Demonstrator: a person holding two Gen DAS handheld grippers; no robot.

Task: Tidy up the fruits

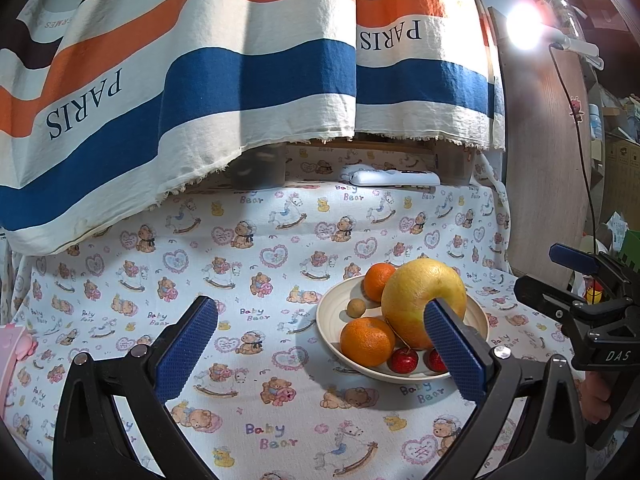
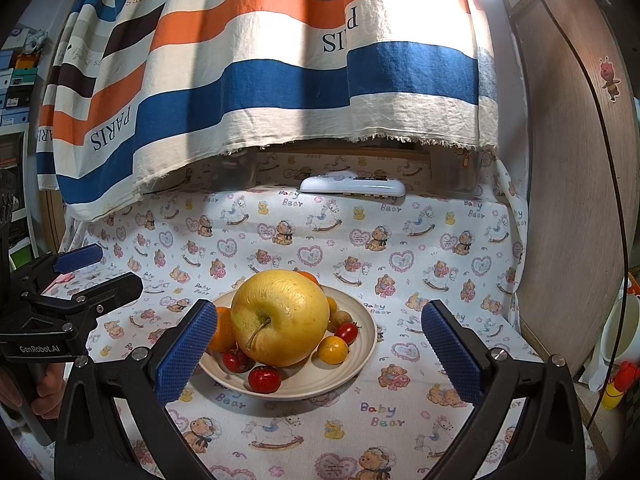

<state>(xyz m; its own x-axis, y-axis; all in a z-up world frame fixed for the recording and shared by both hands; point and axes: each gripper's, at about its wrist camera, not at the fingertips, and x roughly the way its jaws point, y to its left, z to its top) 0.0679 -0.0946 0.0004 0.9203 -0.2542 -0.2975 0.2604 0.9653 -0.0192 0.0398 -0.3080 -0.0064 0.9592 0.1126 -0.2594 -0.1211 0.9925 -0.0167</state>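
A cream plate on the bear-print cloth holds a big yellow fruit, two oranges, a small brown fruit, red small fruits and a yellow one. My left gripper is open and empty, left of the plate, its right finger in front of the plate. My right gripper is open and empty, just in front of the plate. Each gripper shows in the other's view, the right one and the left one.
A striped PARIS cloth hangs over the back. A white remote-like device lies at the rear. A wooden panel stands on the right, with a bright lamp and its cable. A pink item sits at the left edge.
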